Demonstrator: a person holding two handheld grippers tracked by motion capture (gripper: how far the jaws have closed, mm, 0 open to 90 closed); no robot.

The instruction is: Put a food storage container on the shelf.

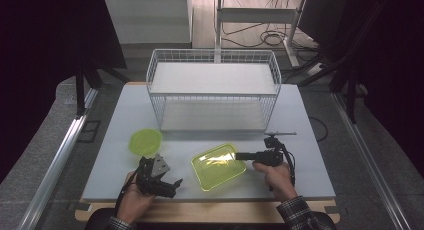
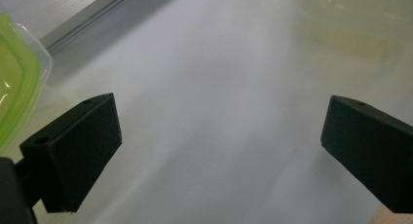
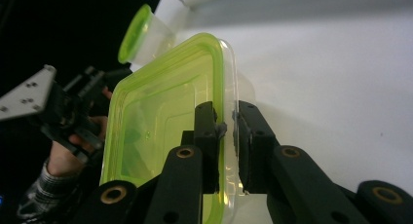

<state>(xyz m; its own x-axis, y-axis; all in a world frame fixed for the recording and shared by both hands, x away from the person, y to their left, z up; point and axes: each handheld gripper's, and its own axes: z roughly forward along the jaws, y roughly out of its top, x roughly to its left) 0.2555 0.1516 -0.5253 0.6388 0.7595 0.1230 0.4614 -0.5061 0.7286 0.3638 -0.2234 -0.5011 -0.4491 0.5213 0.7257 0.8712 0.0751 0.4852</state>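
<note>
A square translucent green container (image 1: 218, 166) lies on the white table (image 1: 300, 140), in front of the wire basket. My right gripper (image 1: 241, 156) reaches in from the right and is shut on its right rim. In the right gripper view the two pads (image 3: 226, 124) pinch the green and clear edge of the container (image 3: 160, 121). My left gripper (image 1: 170, 177) hovers near the table's front left, to the left of the container. It stands open (image 2: 219, 126) over bare table with nothing between its jaws.
A round container with a green lid (image 1: 145, 140) sits left of the square one, and its edge shows in the left gripper view (image 2: 14, 73). A white wire basket shelf (image 1: 214, 90) stands at the back middle of the table.
</note>
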